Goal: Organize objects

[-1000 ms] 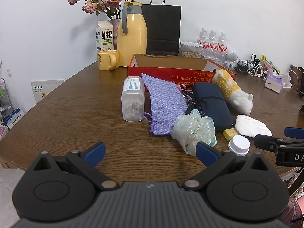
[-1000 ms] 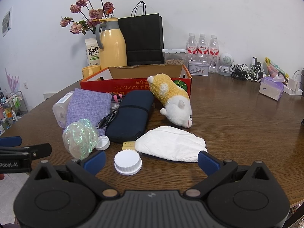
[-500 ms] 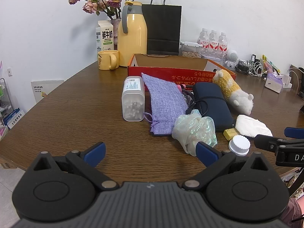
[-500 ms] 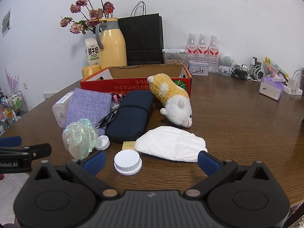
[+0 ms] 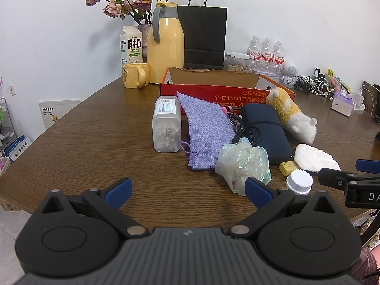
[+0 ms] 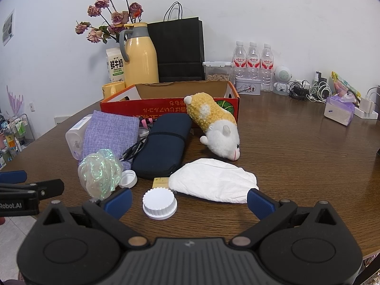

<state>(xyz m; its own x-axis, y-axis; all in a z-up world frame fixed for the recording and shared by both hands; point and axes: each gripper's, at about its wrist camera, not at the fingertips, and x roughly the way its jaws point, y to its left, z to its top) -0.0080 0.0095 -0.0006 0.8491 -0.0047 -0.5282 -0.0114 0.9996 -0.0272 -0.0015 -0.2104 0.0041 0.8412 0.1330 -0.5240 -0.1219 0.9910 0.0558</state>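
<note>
A red cardboard box (image 5: 225,91) (image 6: 166,109) stands open mid-table. In front of it lie a clear cotton-swab jar (image 5: 166,128), a purple cloth pouch (image 5: 205,130) (image 6: 110,133), a dark blue case (image 5: 266,130) (image 6: 166,147), a yellow-and-white plush hamster (image 5: 292,114) (image 6: 213,123), a shimmery plastic bag (image 5: 242,163) (image 6: 99,173), a white cloth (image 5: 315,158) (image 6: 213,182), a small yellow block (image 5: 288,167) and a white cap (image 5: 299,181) (image 6: 159,204). My left gripper (image 5: 188,191) is open and empty near the table's front edge. My right gripper (image 6: 188,198) is open and empty, just behind the white cap.
A yellow jug (image 5: 166,47), milk carton (image 5: 130,46), yellow mug (image 5: 135,78), flowers, black paper bag (image 5: 204,38) and water bottles (image 5: 266,52) stand along the back wall. Cables and a tissue pack (image 6: 339,111) lie at the right. A second small white lid (image 6: 128,178) lies by the bag.
</note>
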